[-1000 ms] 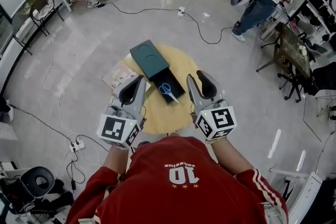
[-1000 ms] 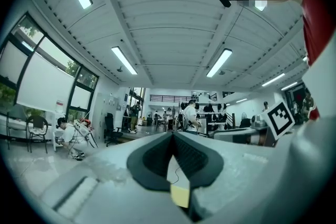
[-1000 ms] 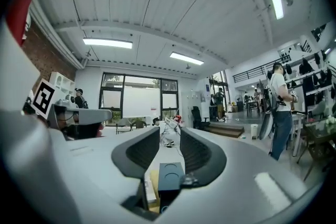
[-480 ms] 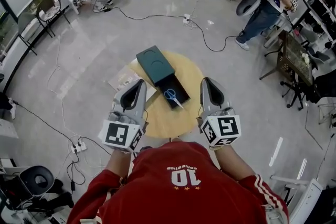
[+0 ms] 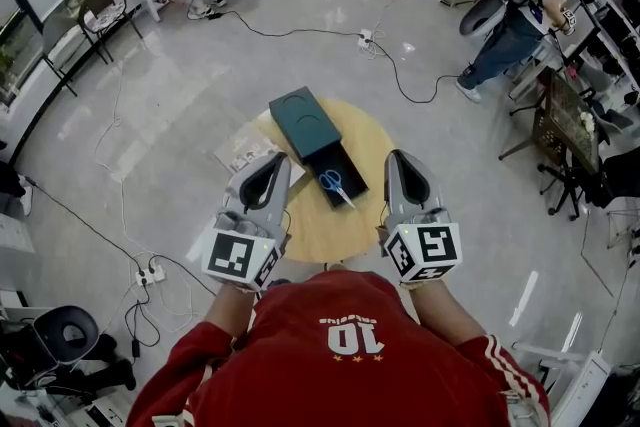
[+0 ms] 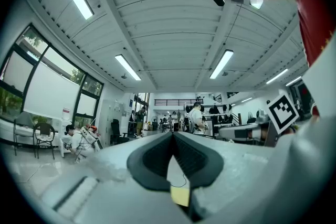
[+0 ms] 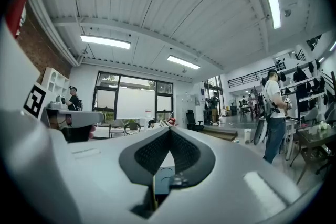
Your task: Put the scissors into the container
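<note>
Blue-handled scissors already inside the open dark container, handles toward the far side, blades aimed at the near right corner. Container near the middle of a round wooden table, with a dark teal lid touching its far left end. Printed sheets at the table's left edge, print too small to read. Left gripper just left of the container, clear of it; in the left gripper view clenched, dark pads meeting at the tips, nothing between them. Right gripper just right of the container, also clear of it; in the right gripper view clenched tip to tip, likewise empty. Black-and-white square markers on both grippers' cubes, no letters. Large white "10" on the red shirt, upside down from the head view, with three small stars and a line of small white lettering not legible. Another person at the far right by desks, one more crouched at the far left; cables across the grey floor.
</note>
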